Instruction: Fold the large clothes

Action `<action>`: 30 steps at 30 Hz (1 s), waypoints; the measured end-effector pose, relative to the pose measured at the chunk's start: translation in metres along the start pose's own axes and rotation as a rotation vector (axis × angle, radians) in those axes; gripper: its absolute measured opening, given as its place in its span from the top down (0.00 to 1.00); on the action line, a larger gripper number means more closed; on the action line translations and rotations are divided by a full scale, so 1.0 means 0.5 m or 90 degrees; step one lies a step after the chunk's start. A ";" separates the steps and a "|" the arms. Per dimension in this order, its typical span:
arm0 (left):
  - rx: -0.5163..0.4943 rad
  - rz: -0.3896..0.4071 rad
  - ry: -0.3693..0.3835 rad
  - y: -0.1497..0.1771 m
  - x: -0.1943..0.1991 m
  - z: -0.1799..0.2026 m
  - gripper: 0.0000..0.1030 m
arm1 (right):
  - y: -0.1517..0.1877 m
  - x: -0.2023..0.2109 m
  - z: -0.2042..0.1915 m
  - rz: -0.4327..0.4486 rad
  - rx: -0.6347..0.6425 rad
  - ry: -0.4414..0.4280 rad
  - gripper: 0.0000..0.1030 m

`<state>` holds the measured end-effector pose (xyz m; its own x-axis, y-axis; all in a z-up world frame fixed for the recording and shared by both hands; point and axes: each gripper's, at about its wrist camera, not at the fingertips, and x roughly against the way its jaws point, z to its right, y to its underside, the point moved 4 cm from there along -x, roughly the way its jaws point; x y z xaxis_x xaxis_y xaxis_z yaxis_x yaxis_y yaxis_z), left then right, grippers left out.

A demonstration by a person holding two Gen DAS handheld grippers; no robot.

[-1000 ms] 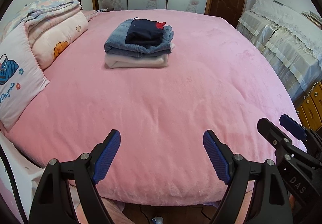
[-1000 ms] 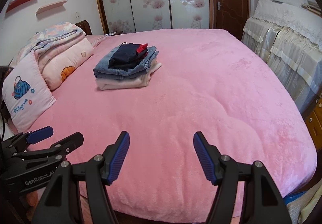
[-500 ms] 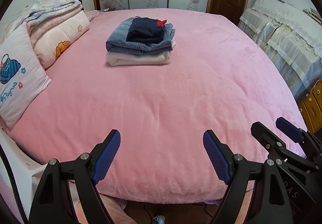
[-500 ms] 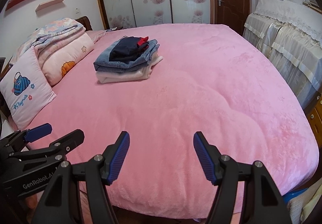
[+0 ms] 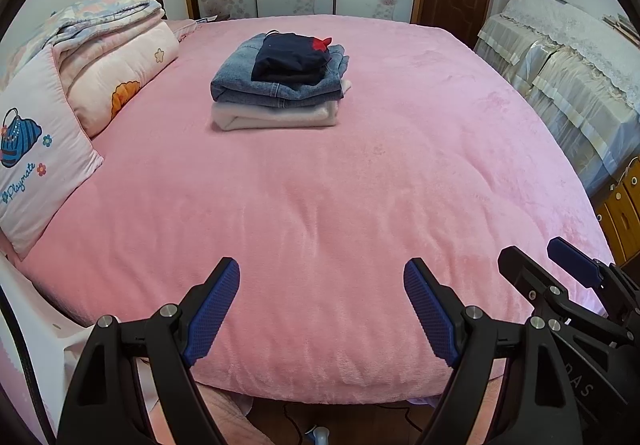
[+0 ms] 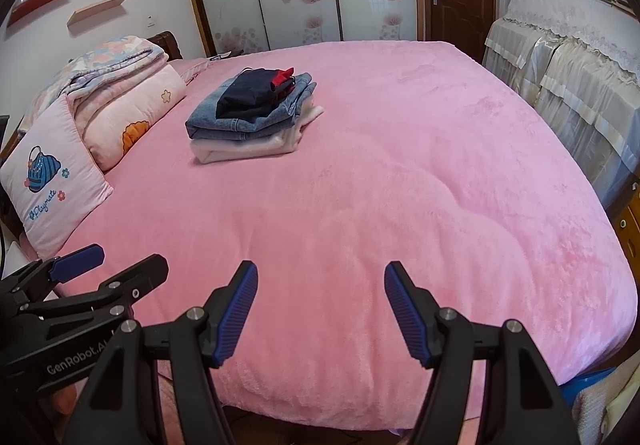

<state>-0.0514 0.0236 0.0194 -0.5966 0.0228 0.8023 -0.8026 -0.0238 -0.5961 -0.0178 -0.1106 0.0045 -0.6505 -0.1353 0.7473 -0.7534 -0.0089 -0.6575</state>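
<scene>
Risk — left gripper (image 5: 322, 309) and right gripper (image 6: 316, 307), both released and empty, could topple the folded stack (image 5: 280, 85) at upper centre by snagging it.

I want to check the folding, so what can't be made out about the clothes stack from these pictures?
- Far side of the clothes stack: hidden in both views by the stack itself.
- Cream garment at the bottom: only its edges show under the jeans.
- Navy garment on top: its type can't be told; too small and bunched.
</scene>
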 end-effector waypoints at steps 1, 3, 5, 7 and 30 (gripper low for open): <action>0.000 -0.001 0.000 0.001 -0.002 -0.001 0.19 | 0.001 0.000 -0.001 0.000 0.000 0.000 0.36; 0.001 -0.001 0.001 0.001 -0.004 -0.003 0.19 | 0.001 0.000 0.000 0.000 0.001 -0.003 0.36; 0.002 -0.001 0.001 0.002 -0.004 -0.004 0.19 | 0.001 0.000 0.000 0.001 0.001 -0.003 0.36; 0.002 0.000 0.000 0.003 -0.004 -0.005 0.19 | 0.002 0.000 0.000 0.000 0.001 -0.004 0.36; 0.000 -0.018 0.003 -0.001 -0.021 -0.015 0.19 | 0.012 -0.008 0.002 -0.010 -0.005 -0.004 0.36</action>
<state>-0.0447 0.0307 0.0112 -0.5736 0.0288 0.8186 -0.8191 -0.0234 -0.5731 -0.0196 -0.1111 -0.0022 -0.6376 -0.1407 0.7574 -0.7648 -0.0028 -0.6443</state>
